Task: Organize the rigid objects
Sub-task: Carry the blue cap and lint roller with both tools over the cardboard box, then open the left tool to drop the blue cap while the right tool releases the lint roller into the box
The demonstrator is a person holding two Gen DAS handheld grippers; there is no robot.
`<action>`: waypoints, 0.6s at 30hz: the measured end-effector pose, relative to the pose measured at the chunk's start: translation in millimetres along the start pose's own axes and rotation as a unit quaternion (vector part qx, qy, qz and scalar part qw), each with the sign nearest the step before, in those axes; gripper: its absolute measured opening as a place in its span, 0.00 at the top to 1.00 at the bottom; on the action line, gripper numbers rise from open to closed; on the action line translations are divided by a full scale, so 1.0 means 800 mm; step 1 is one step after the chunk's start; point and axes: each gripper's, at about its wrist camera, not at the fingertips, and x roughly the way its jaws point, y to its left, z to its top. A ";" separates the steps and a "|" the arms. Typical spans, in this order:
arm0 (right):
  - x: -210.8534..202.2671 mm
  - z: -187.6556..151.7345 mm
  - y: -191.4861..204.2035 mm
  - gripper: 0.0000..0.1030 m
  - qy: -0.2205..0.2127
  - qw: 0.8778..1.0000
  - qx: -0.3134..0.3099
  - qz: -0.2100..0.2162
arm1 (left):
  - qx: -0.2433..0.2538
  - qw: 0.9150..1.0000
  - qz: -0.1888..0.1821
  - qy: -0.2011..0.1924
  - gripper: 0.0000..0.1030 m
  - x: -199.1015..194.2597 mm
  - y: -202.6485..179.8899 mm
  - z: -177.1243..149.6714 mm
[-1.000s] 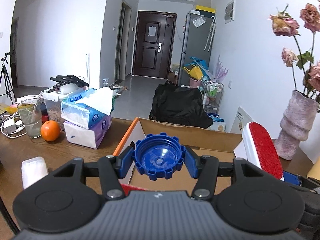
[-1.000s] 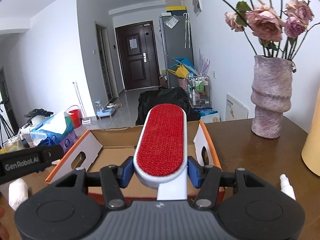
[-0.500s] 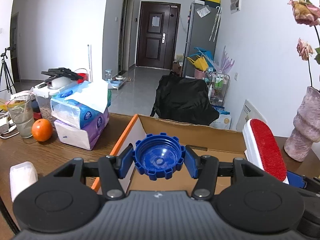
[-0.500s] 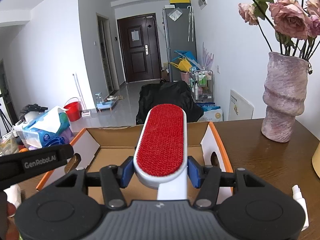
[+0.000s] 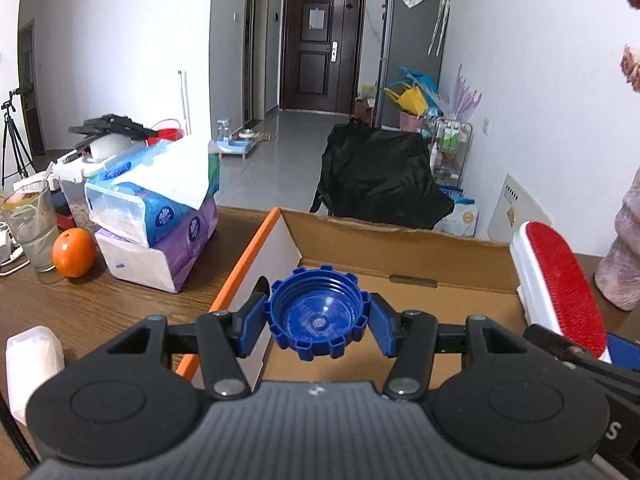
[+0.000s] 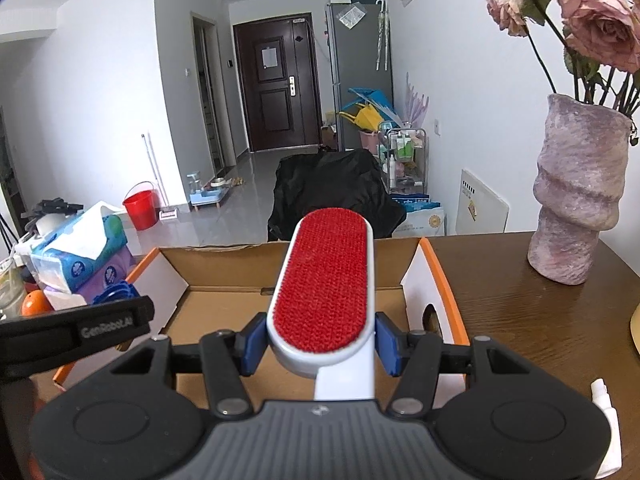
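Brown wood desk point(image 5: 120, 312) fills lower left of the left wrist view. Far left: glass point(image 5: 30, 232), orange point(image 5: 74, 252) just beside it, then stacked tissue packs point(image 5: 156, 224) left of centre. White soft pack point(image 5: 30, 360) at lower left edge.

Centre: open cardboard box point(image 5: 400, 248), orange-edged flap on its left side. Left gripper point(image 5: 318, 320) hangs over the box's near-left part, fingers point(image 5: 252, 328) clamped on a blue ridged cap point(image 5: 318, 316), open side of the cap facing the camera. Right of frame: lint brush point(image 5: 560, 280), red pad up, over the box's right edge; pink vase point(image 5: 624, 264) at far right.

Right wrist view, left to right: left gripper's black body point(image 6: 80, 332) at lower left, cap edge just visible behind it. Centre: right gripper point(image 6: 320, 344), fingers point(image 6: 386, 344) closed on the brush's white body near the pad's near end; brush points away, over the box interior. Right: vase with dried roses point(image 6: 600, 28) standing on the desk, apart from the box. Small white bottle point(image 6: 608, 420) at lower right.
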 end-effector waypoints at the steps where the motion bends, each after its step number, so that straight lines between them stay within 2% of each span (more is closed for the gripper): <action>1: 0.001 0.000 -0.001 0.47 0.002 1.000 -0.001 0.000 | 0.000 1.000 0.001 0.003 0.46 0.004 0.001 0.000; 18: 0.032 0.001 0.001 0.47 0.039 0.999 -0.013 0.008 | 0.003 0.999 0.020 0.040 0.46 0.039 0.006 -0.010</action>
